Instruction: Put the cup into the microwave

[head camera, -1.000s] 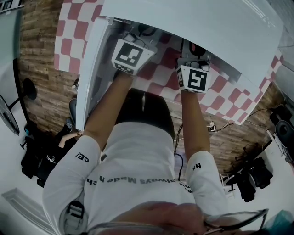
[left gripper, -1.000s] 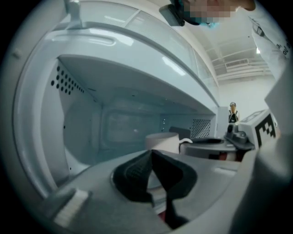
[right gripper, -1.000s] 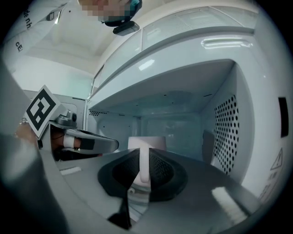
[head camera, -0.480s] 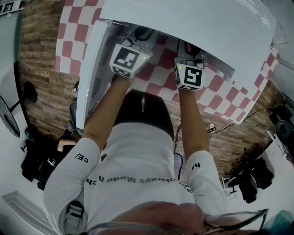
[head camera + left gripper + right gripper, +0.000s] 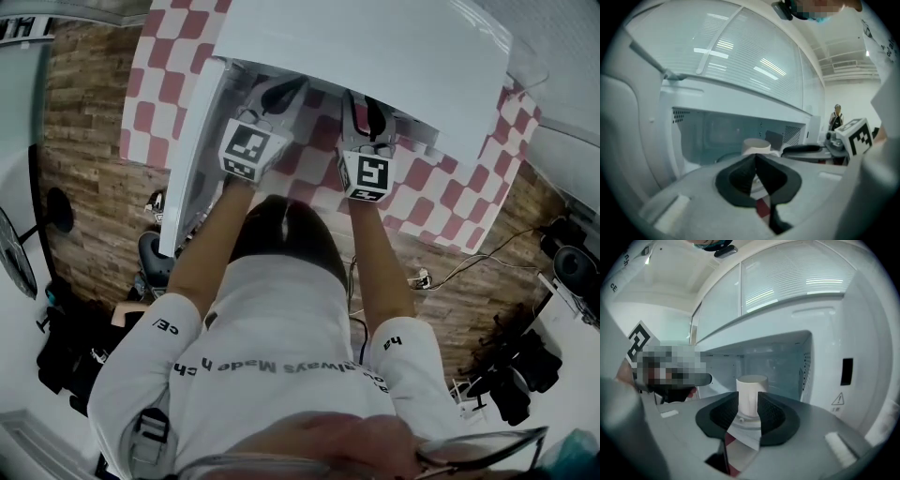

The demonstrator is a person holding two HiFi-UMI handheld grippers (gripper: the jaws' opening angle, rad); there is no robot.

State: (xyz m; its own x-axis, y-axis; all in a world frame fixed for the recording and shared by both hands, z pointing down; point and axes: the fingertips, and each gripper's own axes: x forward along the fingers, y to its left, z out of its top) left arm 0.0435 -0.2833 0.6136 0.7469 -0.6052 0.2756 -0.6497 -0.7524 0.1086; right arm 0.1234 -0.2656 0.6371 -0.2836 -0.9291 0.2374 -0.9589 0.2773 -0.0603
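Note:
A white cup [image 5: 751,383] stands upright between the jaws of my right gripper [image 5: 749,398], which is shut on its sides. It is held at the open mouth of the white microwave [image 5: 375,56]. The left gripper view shows the same cup [image 5: 757,145] against the cavity, with the right gripper's dark finger [image 5: 801,149] beside it. My left gripper [image 5: 755,157] is shut with nothing in it, just left of the right one. In the head view the left gripper [image 5: 279,96] and the right gripper [image 5: 370,117] both reach under the microwave's top. The cup is hidden there.
The microwave door [image 5: 192,159] hangs open at the left, close to my left gripper. The control panel [image 5: 848,371] is on the right of the cavity. The microwave stands on a red-and-white checkered table [image 5: 441,202]. A person [image 5: 836,117] stands far back.
In the head view both grippers and the microwave have shifted left together. The grippers stay at the cavity's mouth.

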